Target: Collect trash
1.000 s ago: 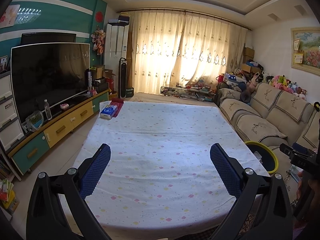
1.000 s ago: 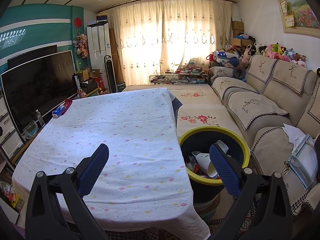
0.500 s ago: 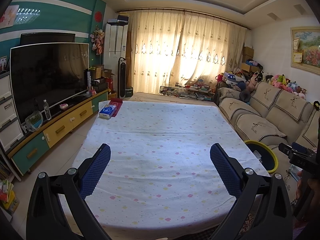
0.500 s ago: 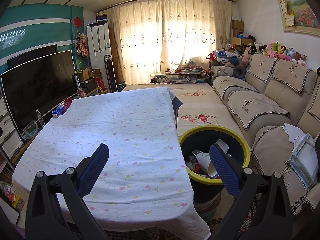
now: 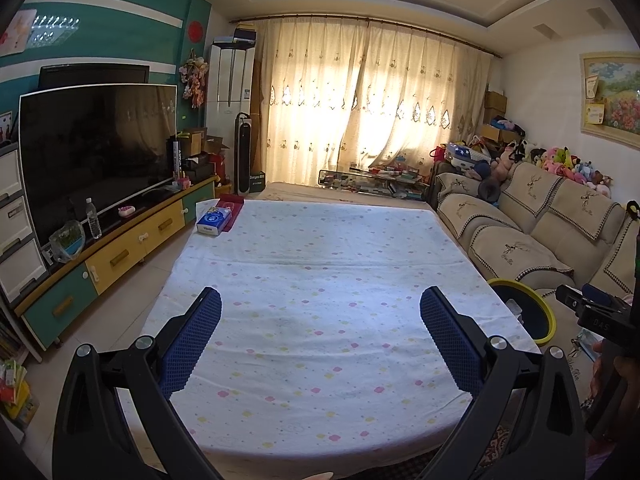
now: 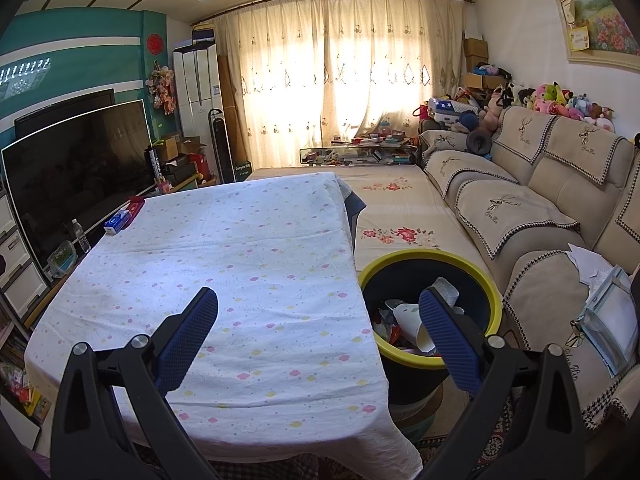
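- Left wrist view: I hold my left gripper (image 5: 320, 332) over the cloth-covered worktop (image 5: 320, 280), fingers (image 5: 192, 336) spread wide and holding nothing. A tissue box (image 5: 214, 220) sits at the far left corner.
- Right wrist view: my right gripper (image 6: 318, 328) is released too (nothing between the fingers). The trash lies in the yellow-rimmed bin (image 6: 492, 304), just beside the worktop's right edge.

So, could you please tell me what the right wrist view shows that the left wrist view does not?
Only the right wrist view shows the trash inside the yellow-rimmed bin and the papers on the sofa. Only the left wrist view shows the other claw, at its right edge. Both share the dotted tablecloth, the blue tissue pack and the TV.
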Demonstrator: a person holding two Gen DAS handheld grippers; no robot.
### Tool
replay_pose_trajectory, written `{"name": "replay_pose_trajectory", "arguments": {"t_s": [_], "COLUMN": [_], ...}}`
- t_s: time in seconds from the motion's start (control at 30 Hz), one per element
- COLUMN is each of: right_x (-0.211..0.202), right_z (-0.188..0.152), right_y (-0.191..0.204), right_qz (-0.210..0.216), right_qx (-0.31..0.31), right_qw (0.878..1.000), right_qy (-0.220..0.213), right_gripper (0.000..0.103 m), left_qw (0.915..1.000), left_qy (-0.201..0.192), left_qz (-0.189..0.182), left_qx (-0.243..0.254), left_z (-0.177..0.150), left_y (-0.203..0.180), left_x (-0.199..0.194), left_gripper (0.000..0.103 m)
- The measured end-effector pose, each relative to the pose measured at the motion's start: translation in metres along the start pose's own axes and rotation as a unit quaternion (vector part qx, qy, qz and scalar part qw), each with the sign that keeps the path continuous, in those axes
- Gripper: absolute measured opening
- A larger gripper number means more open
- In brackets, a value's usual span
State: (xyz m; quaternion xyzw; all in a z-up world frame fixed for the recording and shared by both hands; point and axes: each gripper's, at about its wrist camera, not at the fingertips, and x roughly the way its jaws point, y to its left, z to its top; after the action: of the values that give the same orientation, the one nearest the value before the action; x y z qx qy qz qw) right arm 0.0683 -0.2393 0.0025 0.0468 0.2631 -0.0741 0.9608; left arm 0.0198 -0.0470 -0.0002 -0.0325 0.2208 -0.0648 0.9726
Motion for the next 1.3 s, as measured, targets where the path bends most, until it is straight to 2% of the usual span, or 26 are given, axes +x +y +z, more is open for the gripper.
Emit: {"name": "replay_pose_trajectory", "arguments": {"t_s": [0.8, 0.97, 1.13, 1.3], "right_x": [0.004, 0.007, 0.014, 0.03], "right_z": [-0.003, -0.006, -0.006, -0.003], "right_y": [0.004, 0.006, 0.008, 0.014], "right_qz": [0.001, 0.002, 0.002, -0.005], "right_qx": [0.001, 0.001, -0.003, -0.02], "right_qw": [1.0, 1.0, 1.0, 0.999], "right_qy": [0.004, 0.008, 0.012, 0.025], "right_gripper": [0.096, 0.096, 0.096, 0.096], "left_qw": [0.9999, 0.9994, 0.9986, 0.999], "left_qy": [0.009, 0.02, 0.014, 0.034], "left_qz": [-0.008, -0.025, -0.05, -0.028], "left_qx": [-0.005, -0.013, -0.011, 0.007], "left_z": [-0.001, 0.002, 0.013, 0.024], "left_y": [0.006, 0.007, 0.007, 0.011], "left_x": [0.009, 0.019, 0.034, 0.069], "left_gripper": [0.098, 0.098, 0.098, 0.098]}}
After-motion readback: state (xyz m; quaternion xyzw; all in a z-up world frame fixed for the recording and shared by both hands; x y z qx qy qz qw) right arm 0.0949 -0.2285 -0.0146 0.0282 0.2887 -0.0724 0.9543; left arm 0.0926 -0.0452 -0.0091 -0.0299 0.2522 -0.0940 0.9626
